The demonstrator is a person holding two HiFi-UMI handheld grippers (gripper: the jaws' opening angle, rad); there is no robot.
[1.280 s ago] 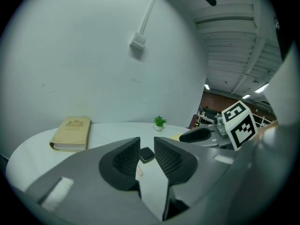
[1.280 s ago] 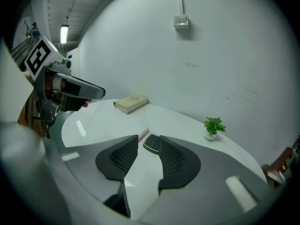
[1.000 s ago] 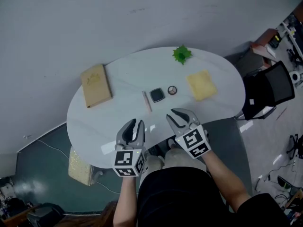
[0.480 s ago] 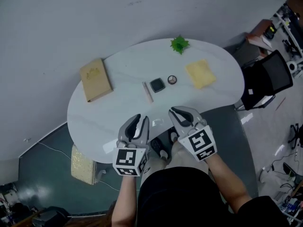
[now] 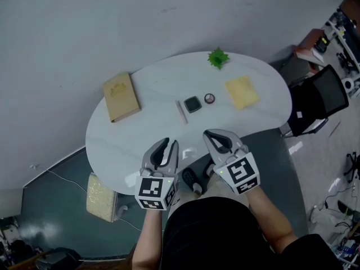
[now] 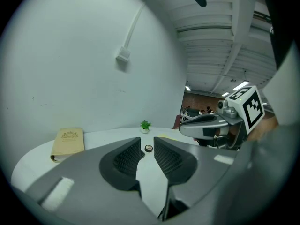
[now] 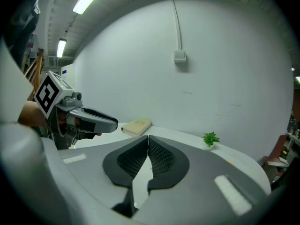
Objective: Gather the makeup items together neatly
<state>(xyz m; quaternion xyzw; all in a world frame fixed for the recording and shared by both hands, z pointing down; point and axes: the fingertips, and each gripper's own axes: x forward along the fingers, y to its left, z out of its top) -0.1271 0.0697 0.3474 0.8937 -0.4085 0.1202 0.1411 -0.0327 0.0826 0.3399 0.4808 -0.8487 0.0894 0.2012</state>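
Book: flat on the white table, far left, apart from the rest.
Left gripper: over the near table edge, jaws a little apart, nothing between them.
Makeup items: pink stick, dark square compact and small round pot, in a row at the table's middle, close but not touching.
Right gripper: beside the left one, jaws pressed together, empty.
Yellow cloth: right of the pot.

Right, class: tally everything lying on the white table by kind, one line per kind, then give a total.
Makeup items: 3 (slim stick, dark square compact, small round pot)
Book: 1
Green plant: 1
Yellow cloth: 1
Total: 6
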